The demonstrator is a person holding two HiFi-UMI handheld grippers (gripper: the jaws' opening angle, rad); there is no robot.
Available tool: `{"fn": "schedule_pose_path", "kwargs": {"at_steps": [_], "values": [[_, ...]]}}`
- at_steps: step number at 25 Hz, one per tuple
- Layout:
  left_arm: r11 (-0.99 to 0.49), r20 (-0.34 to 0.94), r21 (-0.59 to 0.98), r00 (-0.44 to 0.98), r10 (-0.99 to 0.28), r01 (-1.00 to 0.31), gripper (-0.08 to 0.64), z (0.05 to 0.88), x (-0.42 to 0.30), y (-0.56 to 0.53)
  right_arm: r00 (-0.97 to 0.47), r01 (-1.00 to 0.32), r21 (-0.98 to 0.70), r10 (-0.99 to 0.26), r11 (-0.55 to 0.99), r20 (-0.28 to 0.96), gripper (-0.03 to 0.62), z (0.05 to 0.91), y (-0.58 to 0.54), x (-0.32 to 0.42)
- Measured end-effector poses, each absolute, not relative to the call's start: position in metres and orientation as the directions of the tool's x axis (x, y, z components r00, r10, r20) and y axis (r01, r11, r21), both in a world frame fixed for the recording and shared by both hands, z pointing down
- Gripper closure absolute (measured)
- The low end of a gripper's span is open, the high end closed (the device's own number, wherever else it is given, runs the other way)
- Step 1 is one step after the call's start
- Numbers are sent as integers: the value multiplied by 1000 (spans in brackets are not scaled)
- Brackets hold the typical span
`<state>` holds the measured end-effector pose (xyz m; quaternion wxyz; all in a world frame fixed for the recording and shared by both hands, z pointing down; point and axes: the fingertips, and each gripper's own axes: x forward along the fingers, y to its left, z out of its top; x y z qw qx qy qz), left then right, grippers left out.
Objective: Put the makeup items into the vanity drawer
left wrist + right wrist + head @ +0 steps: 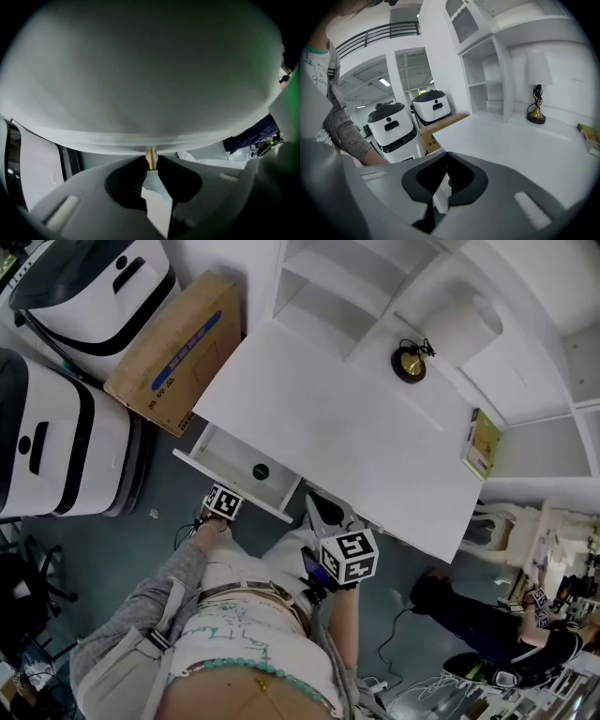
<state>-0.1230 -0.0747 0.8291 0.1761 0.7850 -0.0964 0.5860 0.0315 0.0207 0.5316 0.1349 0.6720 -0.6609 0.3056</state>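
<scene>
A small dark-green round makeup item (261,471) lies in the open white vanity drawer (221,457), whose brass knob (151,156) is pinched between the closed jaws of the left gripper (151,165). The right gripper (446,164), jaws together on nothing, hangs at the white tabletop's (328,418) near edge. A brass-based lamp (410,363) stands at the tabletop's back; a brown cardboard box (178,348) and white-and-black machines (56,442) crowd the floor beside the drawer.

Smooth matt white drawer front (140,84), brassy metal knob (151,157)

A test hall staged as a bedroom: vanity (356,427) and lamp (441,338) beside white machines (56,442) and a cardboard box (178,348).
</scene>
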Motion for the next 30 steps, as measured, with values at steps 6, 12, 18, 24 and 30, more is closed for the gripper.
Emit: {"fn": "schedule_pose_path", "kwargs": {"at_steps": [6, 12, 18, 24, 30], "values": [[-921, 960, 153, 277, 52, -358, 482, 829, -121, -79, -36, -968, -220, -803, -119, 595, 563, 532, 28, 41], [-923, 958, 154, 282, 52, -354, 482, 829, -114, -82, -7, -965, -215, -807, -149, 591, 563, 528, 34, 49], [-924, 959, 150, 278, 51, -350, 482, 830, -107, -87, 15, -967, -197, -802, -165, 597, 563, 527, 38, 54], [-927, 956, 155, 290, 52, -342, 483, 829, -99, -92, 35, -962, -197, -804, -188, 594, 563, 525, 40, 58], [-924, 956, 162, 288, 60, -345, 483, 829, -92, -94, 58, -953, -207, -804, -221, 592, 563, 525, 47, 66]]}}
